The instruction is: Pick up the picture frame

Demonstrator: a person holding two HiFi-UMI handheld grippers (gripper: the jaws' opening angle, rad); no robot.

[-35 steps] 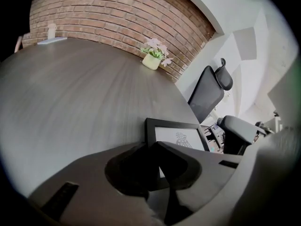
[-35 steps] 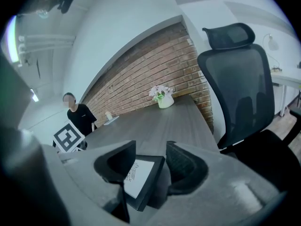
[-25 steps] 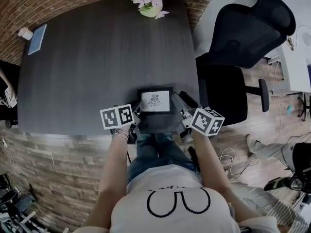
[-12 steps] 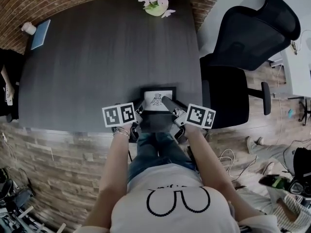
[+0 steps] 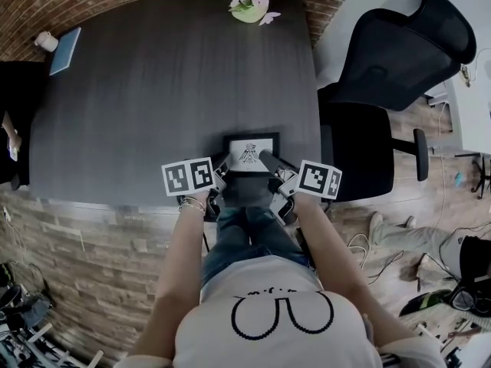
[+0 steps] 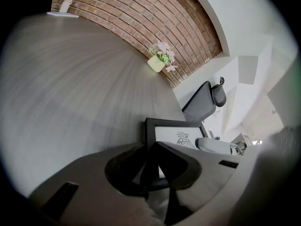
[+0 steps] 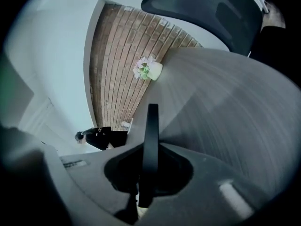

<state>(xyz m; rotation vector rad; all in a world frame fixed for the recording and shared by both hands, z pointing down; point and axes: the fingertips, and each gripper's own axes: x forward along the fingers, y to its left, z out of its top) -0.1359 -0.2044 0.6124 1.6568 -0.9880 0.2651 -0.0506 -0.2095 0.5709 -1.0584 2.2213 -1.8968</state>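
- The picture frame [image 5: 250,151] is at the near edge of the dark counter [image 5: 153,106], roughly centred and right in front of the person, with its print facing up.
- The left tool [image 5: 222,176] comes in from the near left. In the left gripper view its jaws are clamped onto the frame's left border near the near-left corner, with the dark border sandwiched between them. That's a solid grip.
- The right tool [image 5: 265,158] reaches in from the near right and lies across the frame's right side. In the right gripper view the frame shows edge-on as a thin dark strip running up between the jaws. The jaws are closing, and the pads already look pressed against both faces of the strip.
- Honestly can't tell whether the frame is resting on the counter or already a bit off it.
- Other stuff on the counter, well apart from the frame: a pot of pink flowers [image 5: 247,0] at the far edge, plus a blue notebook [image 5: 64,50] with a small white cup [image 5: 45,42] just beside it in the far left corner.
- A black office chair [image 5: 399,60] sits off the right side of the counter.
- A brick wall [image 6: 141,18] runs behind the far edge.
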